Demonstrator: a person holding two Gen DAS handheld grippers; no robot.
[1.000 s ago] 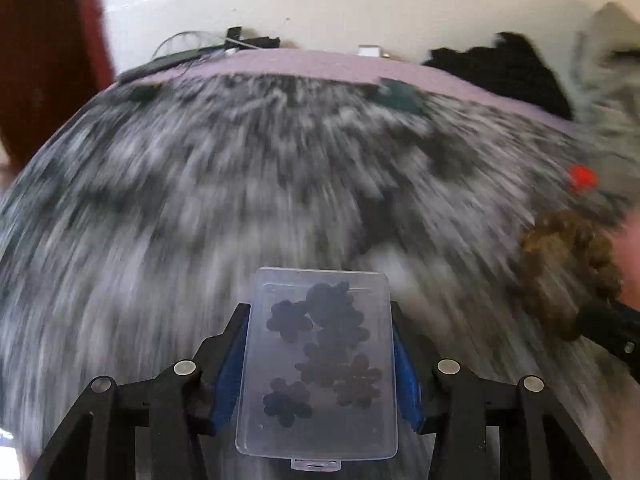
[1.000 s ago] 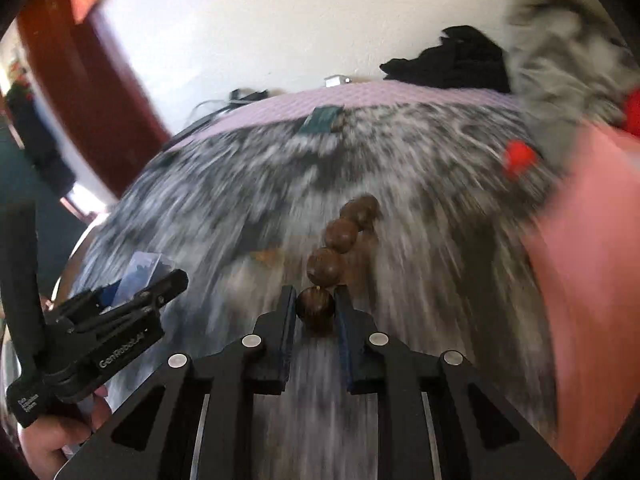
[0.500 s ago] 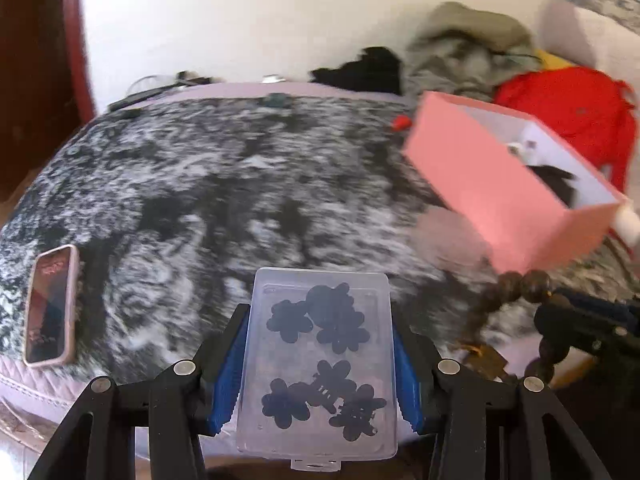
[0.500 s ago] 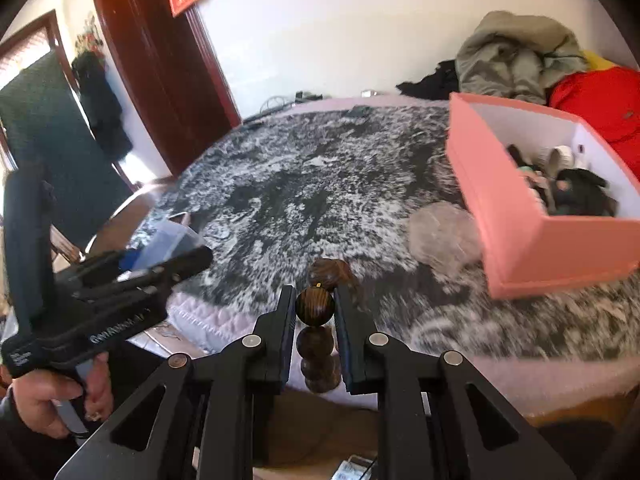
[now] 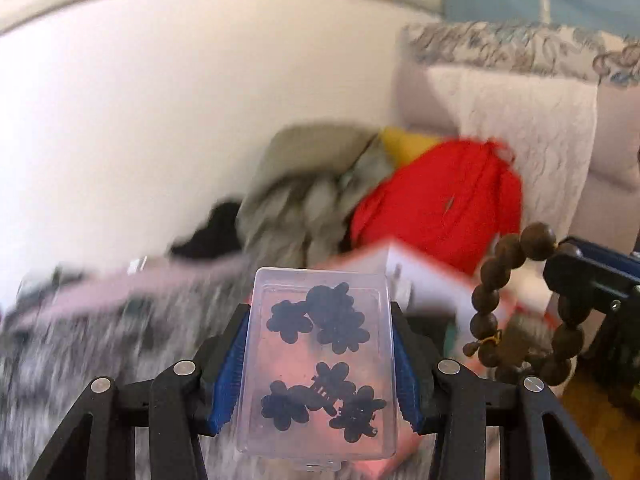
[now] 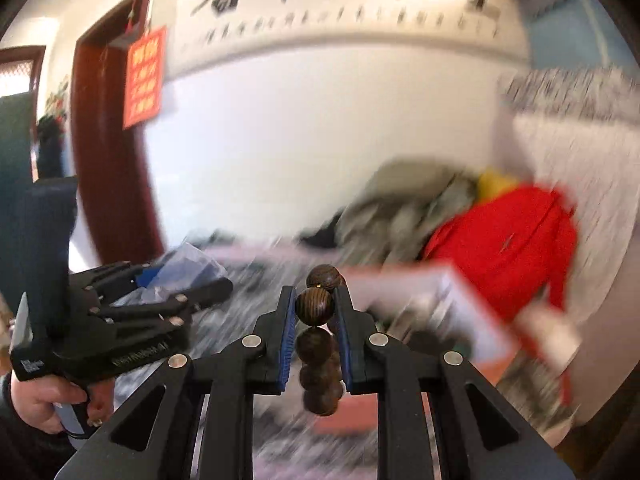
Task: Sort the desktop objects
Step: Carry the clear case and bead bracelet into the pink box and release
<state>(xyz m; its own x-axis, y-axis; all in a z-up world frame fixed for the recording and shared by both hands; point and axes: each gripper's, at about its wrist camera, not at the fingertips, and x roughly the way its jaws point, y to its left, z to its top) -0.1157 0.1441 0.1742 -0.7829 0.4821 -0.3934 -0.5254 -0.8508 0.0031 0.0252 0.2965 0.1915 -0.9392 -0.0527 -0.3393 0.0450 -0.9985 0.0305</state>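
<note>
Left claw (image 5: 320, 344) clenched on a clear plastic case (image 5: 320, 364) — flat, rectangular, translucent, dark flower-shaped clips (image 5: 324, 318) loose inside in two clusters. Case sits at 6 o'clock in the left wrist view, held up off the bed.

Right claw (image 6: 315, 312) grasping a bead bracelet (image 6: 315, 307) — large round brown wooden beads with visible grain, one bead pinched between the blue pads, the rest hanging below. In the left view the bracelet loop dangles at 3 o'clock, near the pink box (image 5: 424, 276). Background heavily blurred; red garment (image 5: 440, 208) beyond the box.
</note>
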